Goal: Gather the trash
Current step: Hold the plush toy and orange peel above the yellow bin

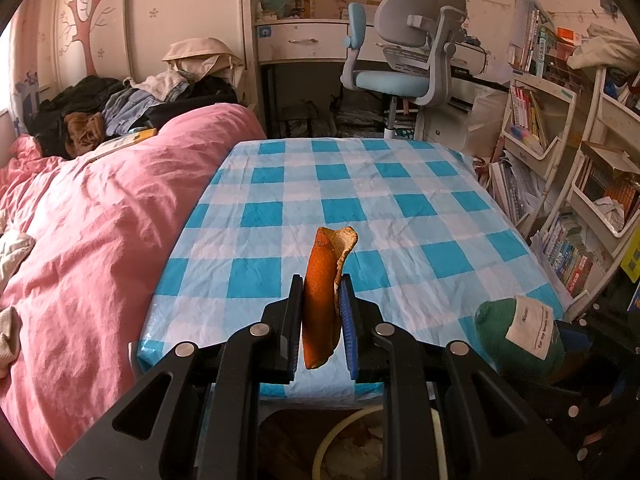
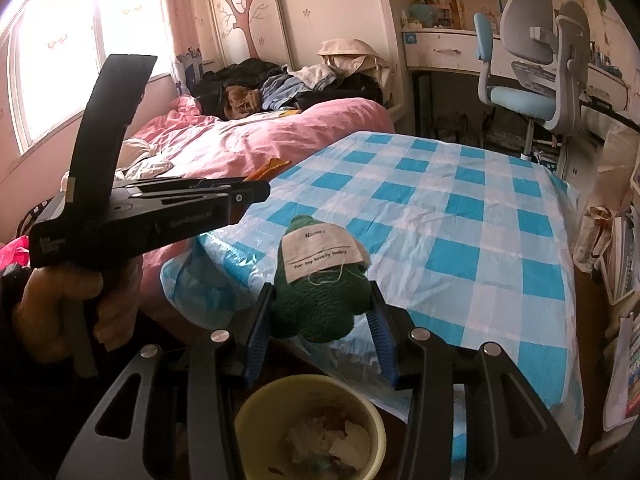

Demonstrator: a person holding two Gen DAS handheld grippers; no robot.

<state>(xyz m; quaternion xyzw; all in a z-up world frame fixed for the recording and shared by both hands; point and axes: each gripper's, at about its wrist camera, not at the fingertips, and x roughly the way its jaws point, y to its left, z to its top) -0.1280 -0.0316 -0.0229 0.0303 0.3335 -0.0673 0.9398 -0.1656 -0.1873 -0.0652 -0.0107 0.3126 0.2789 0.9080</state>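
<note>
My left gripper [image 1: 321,282] is shut on a curled orange peel [image 1: 320,312], held upright above the near edge of the blue-and-white checked table [image 1: 380,204]. Seen from the right wrist, the left gripper [image 2: 260,191] is side-on, with a hand [image 2: 60,304] on its handle and the peel's tip [image 2: 269,168] poking out. My right gripper [image 2: 322,291] is shut on a green knitted item with a white label [image 2: 320,308], which also shows at the right of the left wrist view [image 1: 520,332]. A pale yellow bin [image 2: 280,386] holding paper scraps stands just below both grippers; its rim [image 1: 326,440] shows under the left one.
A bed with a pink duvet [image 1: 92,232] and a heap of clothes [image 1: 120,108] runs along the table's left side. A grey and blue desk chair [image 1: 404,52] stands beyond the far edge. Crowded bookshelves [image 1: 568,184] line the right.
</note>
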